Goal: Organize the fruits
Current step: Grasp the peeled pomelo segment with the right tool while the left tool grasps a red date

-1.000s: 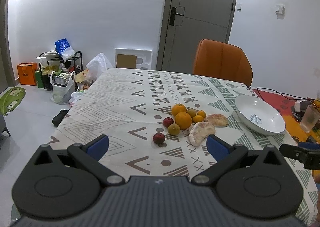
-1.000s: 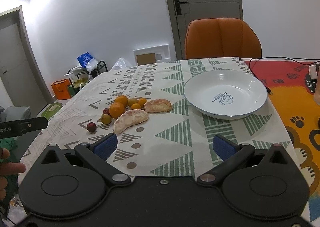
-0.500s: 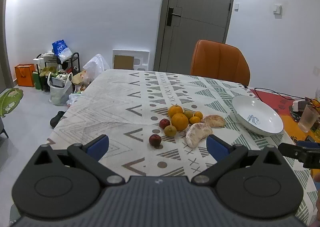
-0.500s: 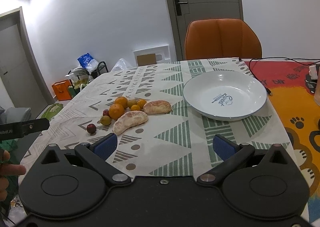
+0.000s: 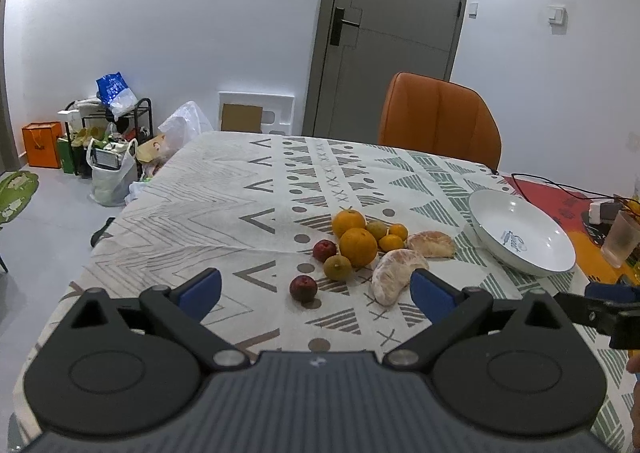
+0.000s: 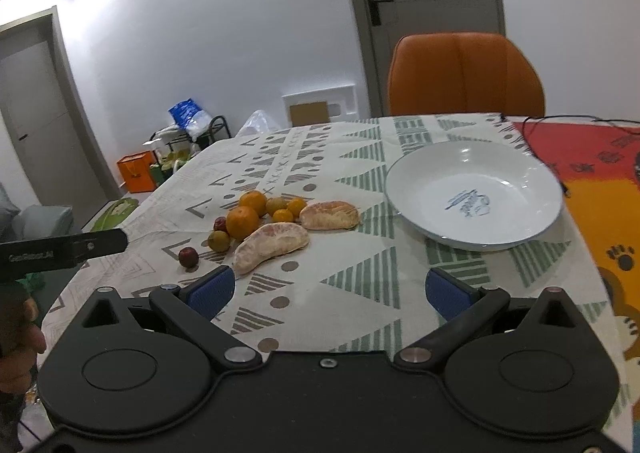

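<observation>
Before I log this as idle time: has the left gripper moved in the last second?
Yes, slightly. In the left wrist view the fruit pile and white plate sit a little farther left against the open left gripper, and more door shows, so it swung a bit.

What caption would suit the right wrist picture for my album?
Open right gripper faces a patterned table: empty white bowl beside loose fruits.

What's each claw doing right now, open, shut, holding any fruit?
Left claw: open, holding nothing, above the tablecloth short of the fruit.
Right claw: open, holding nothing, above the tablecloth short of the white bowl.
</observation>
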`<act>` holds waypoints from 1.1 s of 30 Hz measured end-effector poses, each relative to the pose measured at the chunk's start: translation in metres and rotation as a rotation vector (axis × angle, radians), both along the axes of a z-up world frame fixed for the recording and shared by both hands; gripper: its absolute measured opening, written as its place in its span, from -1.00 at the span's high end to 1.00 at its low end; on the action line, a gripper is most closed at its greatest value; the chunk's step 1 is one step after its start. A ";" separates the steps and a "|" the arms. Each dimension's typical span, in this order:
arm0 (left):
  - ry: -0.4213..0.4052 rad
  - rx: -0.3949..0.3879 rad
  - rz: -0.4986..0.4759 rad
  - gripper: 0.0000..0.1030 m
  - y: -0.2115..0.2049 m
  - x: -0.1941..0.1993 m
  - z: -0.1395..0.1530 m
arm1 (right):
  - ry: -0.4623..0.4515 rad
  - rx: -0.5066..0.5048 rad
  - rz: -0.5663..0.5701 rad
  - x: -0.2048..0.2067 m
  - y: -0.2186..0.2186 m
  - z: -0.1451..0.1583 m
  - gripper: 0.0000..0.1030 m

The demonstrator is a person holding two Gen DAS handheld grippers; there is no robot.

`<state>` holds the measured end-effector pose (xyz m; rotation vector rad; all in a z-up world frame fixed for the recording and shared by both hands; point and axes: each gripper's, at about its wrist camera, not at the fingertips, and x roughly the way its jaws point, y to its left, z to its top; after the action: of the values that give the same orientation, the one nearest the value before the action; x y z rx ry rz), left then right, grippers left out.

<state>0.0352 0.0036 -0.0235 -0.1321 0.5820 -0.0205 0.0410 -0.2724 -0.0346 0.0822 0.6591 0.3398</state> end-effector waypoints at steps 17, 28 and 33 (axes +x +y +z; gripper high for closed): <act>0.119 -0.065 0.000 -0.32 0.018 0.051 -0.037 | 0.072 -0.034 0.096 0.053 0.025 -0.026 -1.00; 0.185 -0.086 -0.016 -0.12 0.017 0.081 -0.059 | 0.102 -0.071 0.185 0.081 0.045 -0.044 -1.00; 0.193 -0.080 -0.016 0.17 0.017 0.089 -0.067 | 0.122 -0.075 0.208 0.093 0.051 -0.052 -1.00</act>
<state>0.1243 0.0206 -0.0902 -0.2088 0.7756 -0.0475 0.1337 -0.2215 -0.0868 -0.0379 0.8026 0.5130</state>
